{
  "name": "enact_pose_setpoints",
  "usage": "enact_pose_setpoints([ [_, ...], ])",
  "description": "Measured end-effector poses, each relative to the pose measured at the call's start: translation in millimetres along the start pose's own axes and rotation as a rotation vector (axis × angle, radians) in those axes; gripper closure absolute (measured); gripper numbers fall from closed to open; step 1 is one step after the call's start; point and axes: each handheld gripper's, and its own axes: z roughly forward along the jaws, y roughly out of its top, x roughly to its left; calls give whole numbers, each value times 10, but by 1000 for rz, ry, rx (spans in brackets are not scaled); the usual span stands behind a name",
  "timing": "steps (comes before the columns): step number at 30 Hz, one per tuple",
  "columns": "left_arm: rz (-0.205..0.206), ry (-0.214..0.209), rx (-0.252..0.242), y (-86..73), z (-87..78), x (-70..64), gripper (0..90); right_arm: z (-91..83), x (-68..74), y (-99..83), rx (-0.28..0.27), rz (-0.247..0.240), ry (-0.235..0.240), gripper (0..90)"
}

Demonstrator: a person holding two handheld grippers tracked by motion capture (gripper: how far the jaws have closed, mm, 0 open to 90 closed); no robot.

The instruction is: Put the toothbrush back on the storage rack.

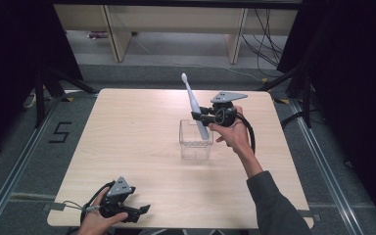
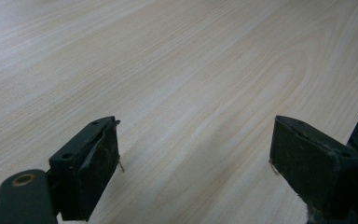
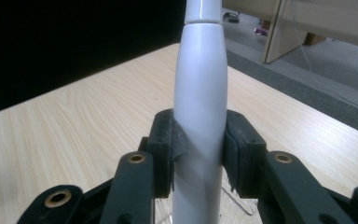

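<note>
A white electric toothbrush (image 1: 194,106) stands nearly upright, head up and leaning slightly left, its lower end inside a clear plastic cup (image 1: 195,145) at the middle of the wooden table (image 1: 142,137). My right gripper (image 1: 199,117) is shut on the toothbrush handle (image 3: 199,112) just above the cup's rim; both pads press its sides. My left gripper (image 1: 144,211) rests near the table's front left edge, open, with bare wood between its fingers (image 2: 91,163).
Pale wooden furniture legs (image 1: 115,34) and loose cables (image 1: 264,34) stand beyond the table's far edge. Dark curtains (image 1: 10,58) flank both sides. A black "5" mark (image 1: 58,132) is on the floor to the left.
</note>
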Motion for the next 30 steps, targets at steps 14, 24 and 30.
enact_pose_setpoints([
  [14,7,-3,3,2,1,0,149,263,12,-135,115,-50,-7,666],
  [24,11,1,10,-1,-3,1,149,379,18,-225,189,-53,-22,666],
  [30,17,8,14,0,-10,10,149,421,33,-259,223,-32,-38,666],
])
